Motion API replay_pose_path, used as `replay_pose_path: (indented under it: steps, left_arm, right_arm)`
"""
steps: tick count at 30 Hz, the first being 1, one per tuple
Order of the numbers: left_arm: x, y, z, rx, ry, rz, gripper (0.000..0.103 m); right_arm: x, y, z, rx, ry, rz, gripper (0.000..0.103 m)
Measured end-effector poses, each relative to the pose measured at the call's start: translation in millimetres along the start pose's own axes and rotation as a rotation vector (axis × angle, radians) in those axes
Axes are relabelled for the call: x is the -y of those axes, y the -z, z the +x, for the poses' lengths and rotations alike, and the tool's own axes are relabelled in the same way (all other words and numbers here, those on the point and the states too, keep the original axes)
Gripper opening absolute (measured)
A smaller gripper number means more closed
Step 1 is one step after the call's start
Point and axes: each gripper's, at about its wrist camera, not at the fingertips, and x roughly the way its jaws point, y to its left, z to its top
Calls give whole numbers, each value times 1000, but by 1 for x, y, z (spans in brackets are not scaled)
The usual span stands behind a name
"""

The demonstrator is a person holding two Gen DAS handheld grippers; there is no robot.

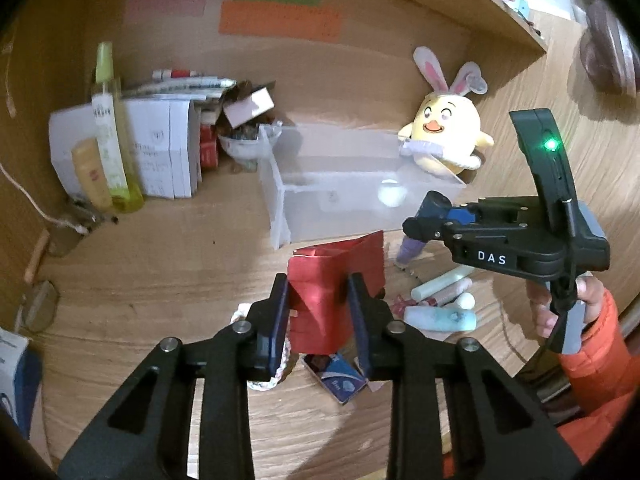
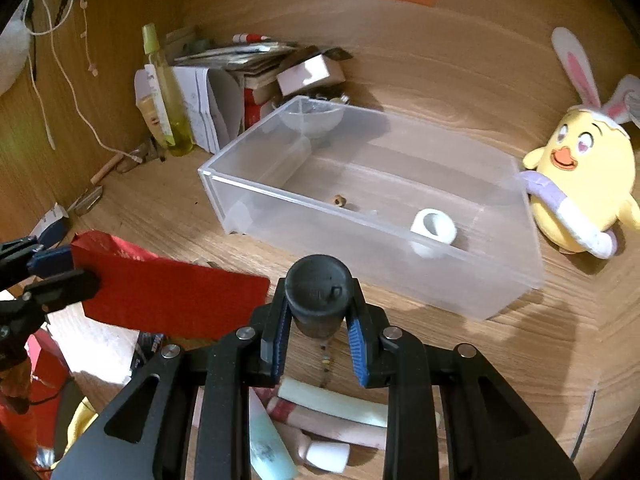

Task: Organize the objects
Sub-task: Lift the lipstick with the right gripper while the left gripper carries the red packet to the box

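Note:
My left gripper is shut on a red paper box, held up above the wooden desk; the same red box shows at the left of the right wrist view, with the left gripper clamped on its end. My right gripper is shut on a small bottle with a round black cap. In the left wrist view the right gripper hangs just in front of the clear plastic bin. The bin holds a white ring-shaped cap and a small brown bit.
A yellow plush chick with bunny ears leans at the bin's right end. Several tubes and a blue packet lie on the desk below the grippers. Bottles, white boxes and clutter crowd the back left corner. A hand in an orange sleeve holds the right gripper.

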Motion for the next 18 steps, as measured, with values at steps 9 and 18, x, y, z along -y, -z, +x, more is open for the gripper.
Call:
replay_pose_path:
  steps: [9,18]
  left_arm:
    - [28,-1,25,-62,50,55,27]
    - [27,0,41,-127,40,25,29]
  right_arm:
    - [6,13,0,2,-34,28,23]
    - [11,13,2,19,-74,47,23]
